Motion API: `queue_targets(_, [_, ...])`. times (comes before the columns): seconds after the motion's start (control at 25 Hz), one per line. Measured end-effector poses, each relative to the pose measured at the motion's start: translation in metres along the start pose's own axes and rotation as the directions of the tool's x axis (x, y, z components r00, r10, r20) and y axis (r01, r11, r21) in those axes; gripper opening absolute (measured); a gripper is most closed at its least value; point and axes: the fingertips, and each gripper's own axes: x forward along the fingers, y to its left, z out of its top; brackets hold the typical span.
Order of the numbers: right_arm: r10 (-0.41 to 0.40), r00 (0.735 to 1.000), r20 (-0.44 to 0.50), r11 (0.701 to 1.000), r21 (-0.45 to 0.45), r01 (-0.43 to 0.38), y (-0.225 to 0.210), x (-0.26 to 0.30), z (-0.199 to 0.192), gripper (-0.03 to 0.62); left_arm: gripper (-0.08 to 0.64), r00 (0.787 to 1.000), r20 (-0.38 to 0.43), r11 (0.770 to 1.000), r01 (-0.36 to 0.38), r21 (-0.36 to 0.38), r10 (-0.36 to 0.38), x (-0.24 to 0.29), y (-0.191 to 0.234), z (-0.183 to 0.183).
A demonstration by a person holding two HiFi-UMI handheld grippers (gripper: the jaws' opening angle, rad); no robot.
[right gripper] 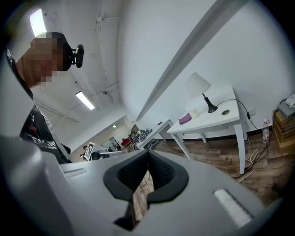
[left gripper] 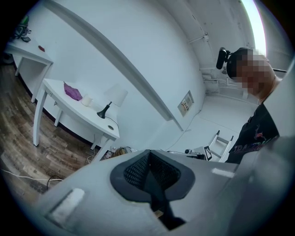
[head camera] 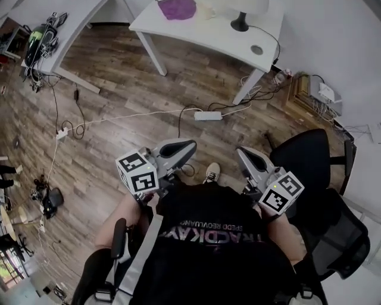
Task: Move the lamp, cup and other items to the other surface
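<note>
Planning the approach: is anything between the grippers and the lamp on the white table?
Nothing upright. Wood floor separates the left gripper and right gripper from the table holding the lamp. Only a power strip and loose cables lie on it near the table; the chair stands off to the right.

Lamp (head camera: 240, 24) shade cut by the top edge, purple cloth (head camera: 177, 8) clipped there too, we can't read the cup (left gripper: 86, 101), too small, black chair (head camera: 309, 159) partly behind our arm.
</note>
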Motion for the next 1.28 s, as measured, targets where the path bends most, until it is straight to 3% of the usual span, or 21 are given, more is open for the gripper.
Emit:
queue_targets(0.36, [0.018, 1.000, -0.021, 0.999, 0.047, -0.017, -0.005, 0.027, -0.010, 0.006, 0.002, 0.997, 0.014, 0.997, -0.069, -0.037, 0.070, -0.025, 0.027, 0.003])
queue_targets(0.72, [-0.064, 0.997, 0.030, 0.997, 0.039, 0.063, 0.006, 0.102, 0.008, 0.020, 0.002, 1.000, -0.009, 1.000, 0.020, -0.009, -0.020, -0.044, 0.081, 0.056])
queue_targets(1.28, [-0.166, 0.983, 0.079, 0.986, 0.048, 0.162, 0.018, 0.206, 0.015, 0.038, 0.002, 0.990, -0.063, 0.992, 0.121, -0.039, -0.124, -0.078, 0.164, 0.096])
